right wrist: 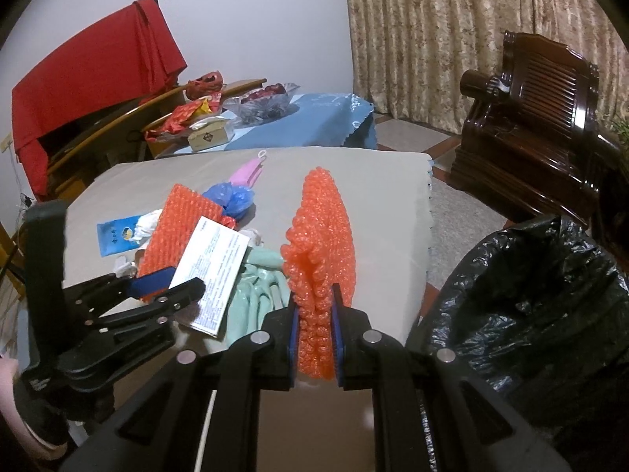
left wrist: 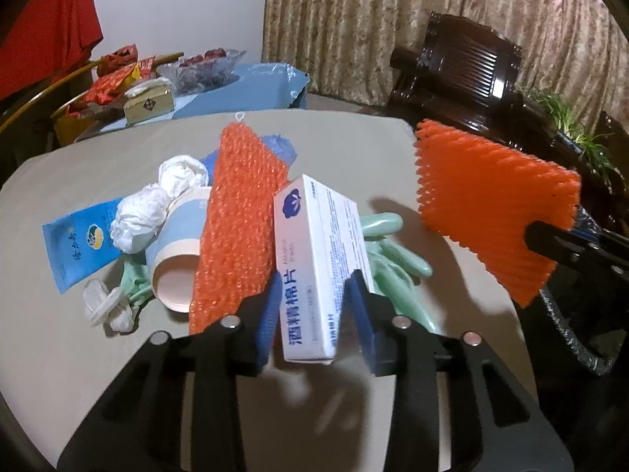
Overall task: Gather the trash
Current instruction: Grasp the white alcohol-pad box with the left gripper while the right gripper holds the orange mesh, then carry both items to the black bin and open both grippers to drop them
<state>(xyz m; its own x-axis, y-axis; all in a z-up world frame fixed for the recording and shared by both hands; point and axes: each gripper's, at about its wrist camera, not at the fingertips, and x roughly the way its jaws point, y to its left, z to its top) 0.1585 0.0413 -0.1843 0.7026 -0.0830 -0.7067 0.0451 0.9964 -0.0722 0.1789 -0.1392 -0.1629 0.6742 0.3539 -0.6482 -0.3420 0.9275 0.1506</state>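
Note:
My left gripper [left wrist: 312, 295] is shut on a white box of alcohol pads [left wrist: 318, 263], held above the trash pile; it shows from the side in the right wrist view [right wrist: 212, 271]. My right gripper [right wrist: 314, 314] is shut on an orange foam net [right wrist: 320, 244], held above the table's right part; it also shows in the left wrist view [left wrist: 491, 208]. A second orange foam net [left wrist: 240, 228], a paper cup [left wrist: 177, 259], crumpled tissues [left wrist: 137, 216], green rubber gloves [left wrist: 393, 259] and a blue packet [left wrist: 78, 244] lie on the beige table [left wrist: 98, 354].
A bin lined with a black bag [right wrist: 530, 299] stands off the table's right edge. A dark wooden chair [right wrist: 542, 137] is behind it. A blue-covered side table [right wrist: 306, 126] with snacks and a small box [left wrist: 149, 104] stands at the back. A blue bag [right wrist: 232, 196] and pink brush [right wrist: 251, 169] lie on the table.

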